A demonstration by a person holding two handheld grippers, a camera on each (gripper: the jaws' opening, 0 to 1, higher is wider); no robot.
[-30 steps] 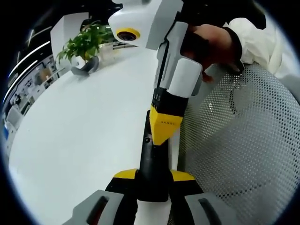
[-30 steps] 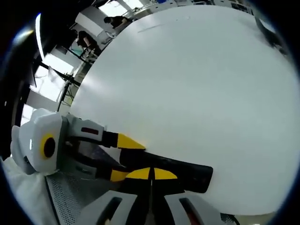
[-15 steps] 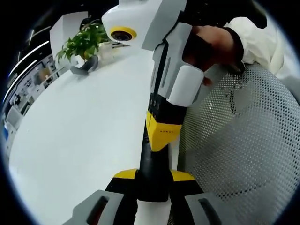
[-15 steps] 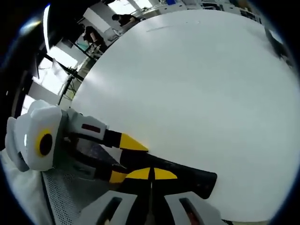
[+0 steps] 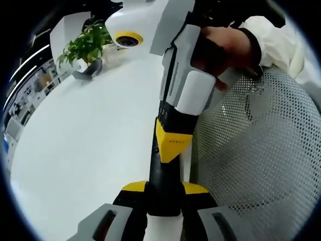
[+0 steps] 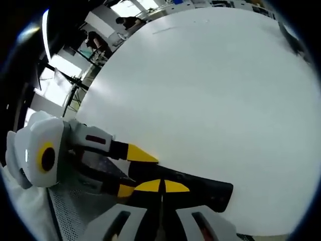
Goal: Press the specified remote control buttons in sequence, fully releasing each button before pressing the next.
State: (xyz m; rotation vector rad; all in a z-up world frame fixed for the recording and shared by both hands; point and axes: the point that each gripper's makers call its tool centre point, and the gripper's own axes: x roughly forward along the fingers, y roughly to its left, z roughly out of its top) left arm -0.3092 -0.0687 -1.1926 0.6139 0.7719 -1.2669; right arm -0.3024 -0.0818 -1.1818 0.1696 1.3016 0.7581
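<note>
Remote [image 5: 163, 173]: black, clamped between left gripper [image 5: 165, 188] jaws above white counter [image 5: 80, 145]; right gripper [image 5: 172, 145], jaws closed, tips on its face, little changed from a second ago. Left gripper view adds plant [image 5: 85, 45], mesh chair [image 5: 256, 150], hand [image 5: 223, 45]; right gripper view adds remote's far end [image 6: 215, 193].

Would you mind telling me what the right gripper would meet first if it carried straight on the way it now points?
The right gripper, jaws closed, already sits over the black remote control that the left gripper clamps. Going straight on, it would likely press onto the remote first; past it lies the white table. Depth is unclear.
</note>
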